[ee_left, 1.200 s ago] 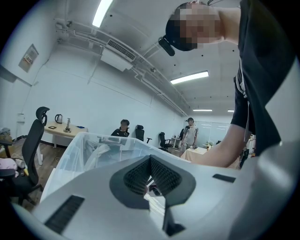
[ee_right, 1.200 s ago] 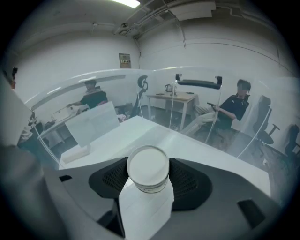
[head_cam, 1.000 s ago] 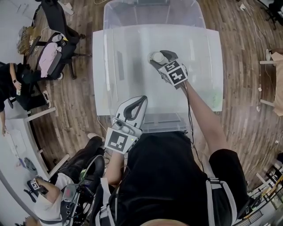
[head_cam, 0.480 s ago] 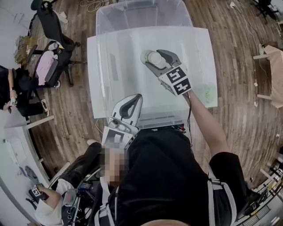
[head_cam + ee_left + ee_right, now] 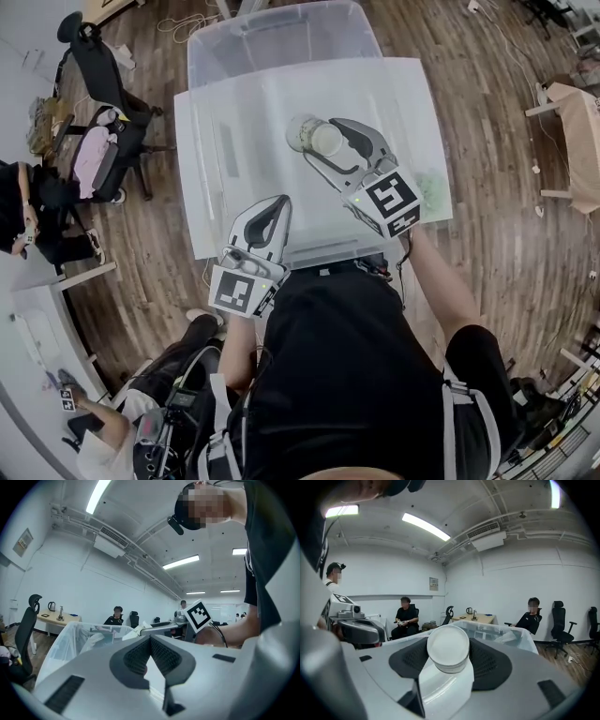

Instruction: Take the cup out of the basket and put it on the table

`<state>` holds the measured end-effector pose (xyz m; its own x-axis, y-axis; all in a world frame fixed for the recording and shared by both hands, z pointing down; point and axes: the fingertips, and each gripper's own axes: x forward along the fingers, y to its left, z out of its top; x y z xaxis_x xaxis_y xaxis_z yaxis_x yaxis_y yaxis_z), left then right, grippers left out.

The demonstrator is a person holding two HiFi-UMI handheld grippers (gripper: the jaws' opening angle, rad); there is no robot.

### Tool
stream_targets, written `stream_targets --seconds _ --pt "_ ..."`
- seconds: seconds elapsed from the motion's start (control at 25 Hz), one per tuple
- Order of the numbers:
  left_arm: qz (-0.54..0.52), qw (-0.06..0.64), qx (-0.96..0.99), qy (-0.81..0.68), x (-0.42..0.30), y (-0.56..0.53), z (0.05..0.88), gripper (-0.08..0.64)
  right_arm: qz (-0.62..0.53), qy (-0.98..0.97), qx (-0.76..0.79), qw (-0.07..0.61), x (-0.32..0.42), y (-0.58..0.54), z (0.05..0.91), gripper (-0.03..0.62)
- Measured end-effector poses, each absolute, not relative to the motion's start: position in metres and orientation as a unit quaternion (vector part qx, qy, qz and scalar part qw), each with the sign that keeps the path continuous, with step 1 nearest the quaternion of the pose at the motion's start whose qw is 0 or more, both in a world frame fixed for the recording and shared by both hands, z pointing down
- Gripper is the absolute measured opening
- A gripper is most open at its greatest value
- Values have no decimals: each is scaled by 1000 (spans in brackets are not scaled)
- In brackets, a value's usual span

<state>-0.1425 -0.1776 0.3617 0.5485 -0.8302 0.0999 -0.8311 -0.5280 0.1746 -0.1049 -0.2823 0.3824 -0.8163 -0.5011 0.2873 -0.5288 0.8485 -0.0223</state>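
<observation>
frosted plastic cup, clear plastic basket, glossy wood floor.

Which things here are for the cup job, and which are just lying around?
For the job: cup, right hand-held gripper gripping it, basket, table.
Just lying about: shut, empty left hand-held gripper, office chair, pink cloth.

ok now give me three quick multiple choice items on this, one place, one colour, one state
1. Where is the cup? A on the floor; B between the right gripper's jaws, over the table; C on a chair.
2. The cup's colour? A whitish; B red; C black.
3. The left gripper is: A wide open; B shut on the cup; C shut, empty.
Answers: 1 B, the right gripper view shows the jaws against it; 2 A, pale in both views; 3 C, its jaws meet with nothing between.
</observation>
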Motion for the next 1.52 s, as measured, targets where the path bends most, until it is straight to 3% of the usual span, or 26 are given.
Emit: stream_targets --seconds 0.44,1.12,1.52 --pt "3 90 877 -473 -111 -169 350 18 59 -955 287 49 -44 -228 342 264" --pt "3 79 848 -523 -42 -128 341 18 75 -967 244 -2 17 -177 337 264" --pt "4 67 849 -524 -49 -57 332 18 73 -962 260 -24 19 -123 327 264"
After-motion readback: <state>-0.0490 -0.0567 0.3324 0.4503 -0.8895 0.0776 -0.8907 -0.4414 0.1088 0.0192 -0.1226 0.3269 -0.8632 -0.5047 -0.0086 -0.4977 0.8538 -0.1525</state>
